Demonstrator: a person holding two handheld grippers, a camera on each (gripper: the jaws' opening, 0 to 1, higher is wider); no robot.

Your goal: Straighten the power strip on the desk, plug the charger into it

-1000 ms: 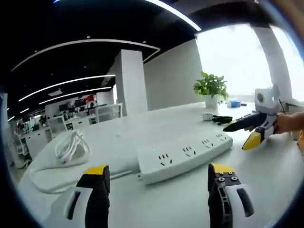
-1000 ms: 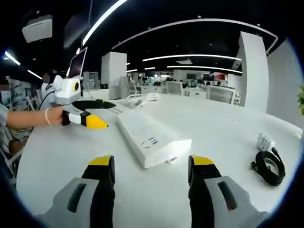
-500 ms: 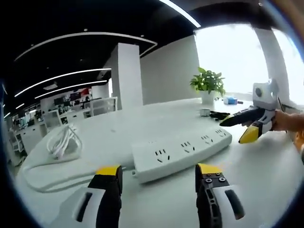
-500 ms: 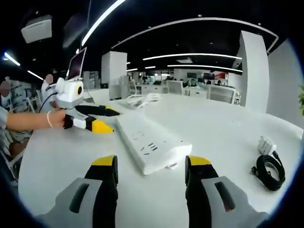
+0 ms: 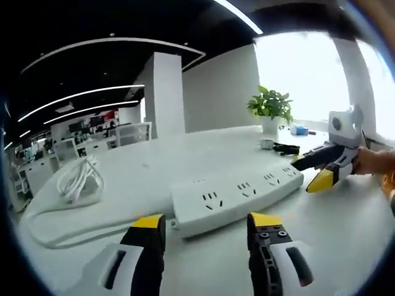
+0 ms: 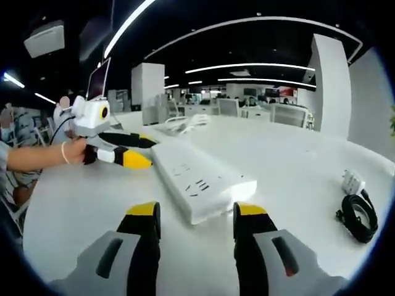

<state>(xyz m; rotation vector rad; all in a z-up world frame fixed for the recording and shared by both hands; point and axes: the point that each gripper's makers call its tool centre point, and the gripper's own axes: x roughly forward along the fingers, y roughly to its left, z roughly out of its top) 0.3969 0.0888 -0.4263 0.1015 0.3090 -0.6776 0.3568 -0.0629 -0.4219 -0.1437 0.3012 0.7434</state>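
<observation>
**Both grippers at opposite ends of the power strip, nothing held**

Left gripper view: your left gripper [image 5: 206,225] sits low at the near short end of the white power strip [image 5: 237,197], jaws parted to a moderate gap, nothing between them. The yellow tips are just in front of the strip's end; I can't tell if they touch it. The strip lies flat on the white desk [image 5: 345,228], running away toward the right. Its white cord [image 5: 77,219] leaves the near end and loops left to a coiled bundle [image 5: 77,182]. At the strip's far end your right gripper [image 5: 318,168] comes in from the right, with its yellow-tipped jaw beside the strip's corner. Beyond it: a potted plant [image 5: 271,108] near the window.

Right gripper view: your right gripper [image 6: 196,216] has a similar moderate gap, empty, just short of the strip's [image 6: 200,176] near end. The left gripper [image 6: 133,151] is at the far left end, with your hand [image 6: 75,151] behind it. Well to the right on the desk [image 6: 74,209] lies the white charger [image 6: 353,182], with its coiled black cable [image 6: 358,216] touching it, unplugged and apart from the strip.
</observation>
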